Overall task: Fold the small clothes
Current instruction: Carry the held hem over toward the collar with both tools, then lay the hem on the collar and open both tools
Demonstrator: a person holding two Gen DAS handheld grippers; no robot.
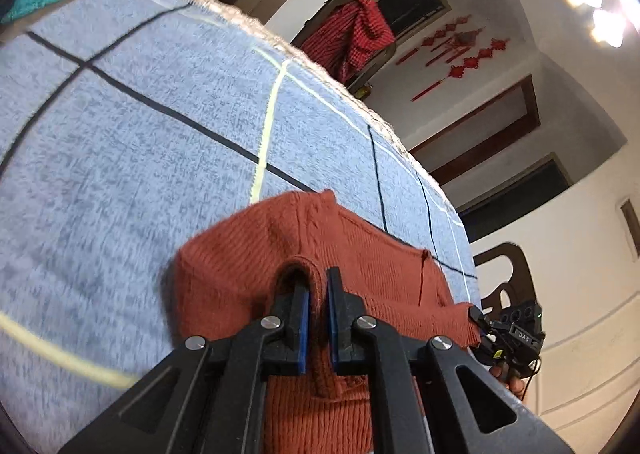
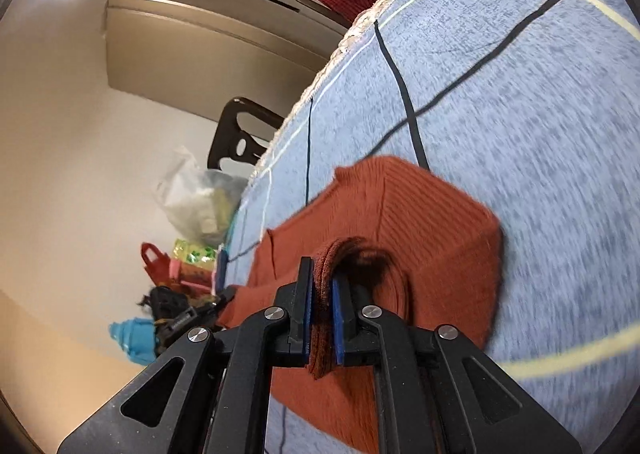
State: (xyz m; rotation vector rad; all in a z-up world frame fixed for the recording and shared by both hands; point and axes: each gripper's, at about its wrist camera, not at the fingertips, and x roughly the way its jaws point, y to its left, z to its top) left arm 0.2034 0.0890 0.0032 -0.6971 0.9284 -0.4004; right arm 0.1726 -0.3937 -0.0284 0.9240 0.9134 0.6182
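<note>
Left wrist view is showing the left gripper (image 1: 318,294) with its jaws nearly closed, pinching a rolled edge of the sweater (image 1: 256,250). In the right wrist view the right gripper (image 2: 320,294) is likewise clamping a bunched edge of the sweater (image 2: 432,222) between nearly closed jaws. The garment is lying partly folded on the counter (image 1: 120,142), which is covered by a blue cloth (image 2: 520,102) with dark and yellow lines; its held edges are lifting off the surface. Judging by this, a fold is under way, with both grippers carrying one edge over the body. The next move probably calls for laying that edge down evenly, then releasing.
</note>
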